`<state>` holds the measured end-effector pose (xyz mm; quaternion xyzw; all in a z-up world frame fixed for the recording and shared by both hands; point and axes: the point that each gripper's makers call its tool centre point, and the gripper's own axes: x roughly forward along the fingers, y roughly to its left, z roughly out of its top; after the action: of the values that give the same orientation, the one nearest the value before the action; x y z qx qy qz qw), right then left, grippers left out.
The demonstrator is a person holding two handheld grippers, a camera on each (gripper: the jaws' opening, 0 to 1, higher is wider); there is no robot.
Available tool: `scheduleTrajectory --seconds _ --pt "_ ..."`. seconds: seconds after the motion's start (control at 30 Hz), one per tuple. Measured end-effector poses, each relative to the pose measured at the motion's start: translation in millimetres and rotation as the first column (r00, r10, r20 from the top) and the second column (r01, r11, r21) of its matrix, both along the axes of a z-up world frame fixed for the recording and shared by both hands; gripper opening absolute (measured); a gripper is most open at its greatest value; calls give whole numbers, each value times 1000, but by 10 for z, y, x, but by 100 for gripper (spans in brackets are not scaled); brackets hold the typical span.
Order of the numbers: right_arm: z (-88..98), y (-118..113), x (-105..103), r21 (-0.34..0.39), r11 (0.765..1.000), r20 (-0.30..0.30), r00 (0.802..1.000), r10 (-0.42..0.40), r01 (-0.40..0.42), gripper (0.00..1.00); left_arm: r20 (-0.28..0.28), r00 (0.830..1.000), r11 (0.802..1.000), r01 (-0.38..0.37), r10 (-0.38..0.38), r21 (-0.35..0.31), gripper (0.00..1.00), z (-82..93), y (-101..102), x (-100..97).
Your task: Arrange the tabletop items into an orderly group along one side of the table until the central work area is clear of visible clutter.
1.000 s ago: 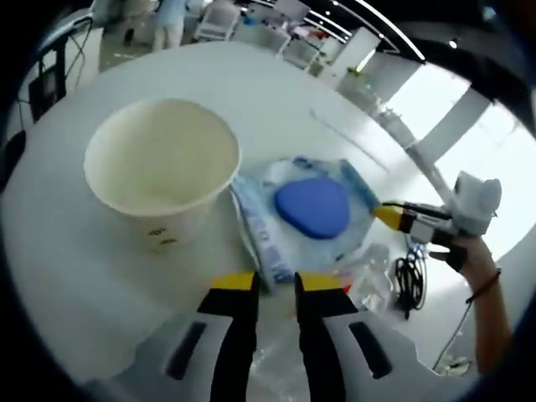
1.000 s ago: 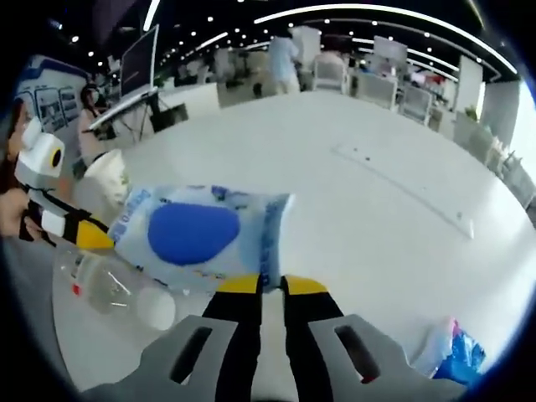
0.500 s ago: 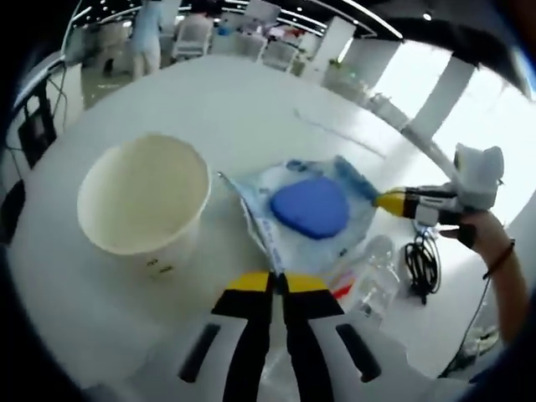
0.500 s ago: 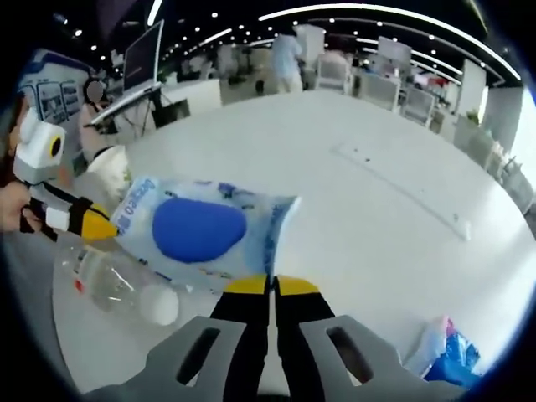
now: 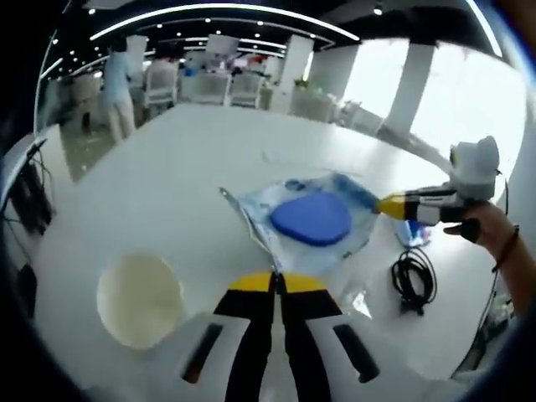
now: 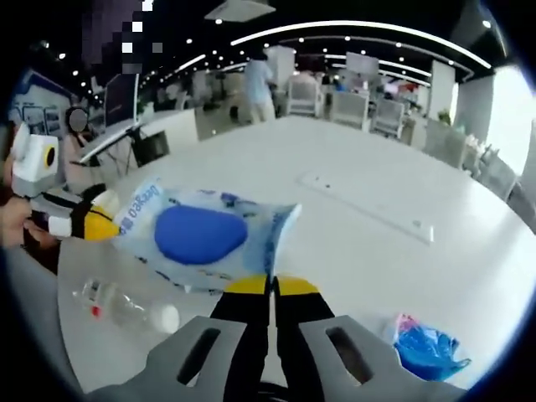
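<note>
Over white worktop (image 5: 167,193): clear pouch (image 5: 306,222) with blue pad inside hanging lifted between both tools. Left tool (image 5: 277,282) pinching near edge, jaws together on film; right tool (image 6: 269,286) pinching opposite edge, jaws together too. Pouch looking light, limp, slick film, sagging in middle; judging seam edges best grip, two-point hold stopping fold-over. Paper cup (image 5: 140,300) sitting below left, light, crushable, taking by rim. Empty plastic bottle (image 6: 126,308) lying on side, rolling risk. Blue wrapper (image 6: 425,350) crumpled near worktop edge.
</note>
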<state>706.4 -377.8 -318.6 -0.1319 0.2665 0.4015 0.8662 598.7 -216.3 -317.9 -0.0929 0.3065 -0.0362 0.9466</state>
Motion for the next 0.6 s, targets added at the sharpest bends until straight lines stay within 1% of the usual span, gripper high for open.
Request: scheduleTrajectory --seconds 0.1,0.2,0.23,0.4,0.47,0.6 --pt "81 -91 -48 37 999 -14 999 -30 30 1 -5 999 999 37 -37 18 0 12 -31 74" --pt "137 -170 -91 55 997 -17 999 -46 46 1 0 998 998 56 -56 31 0 31 -55 126" --pt "147 -192 -91 59 997 -17 999 -51 52 1 7 997 996 74 -75 44 0 53 -79 166" --pt "191 -314 -113 56 995 -8 996 -85 85 1 21 995 994 99 -101 50 0 89 -155 290" --pt "203 -356 -120 61 993 -4 995 -96 96 1 22 993 992 113 -114 64 0 89 -190 338" --pt "184 -440 -117 54 990 -1 992 -127 127 1 22 990 989 134 -136 68 0 71 -253 452"
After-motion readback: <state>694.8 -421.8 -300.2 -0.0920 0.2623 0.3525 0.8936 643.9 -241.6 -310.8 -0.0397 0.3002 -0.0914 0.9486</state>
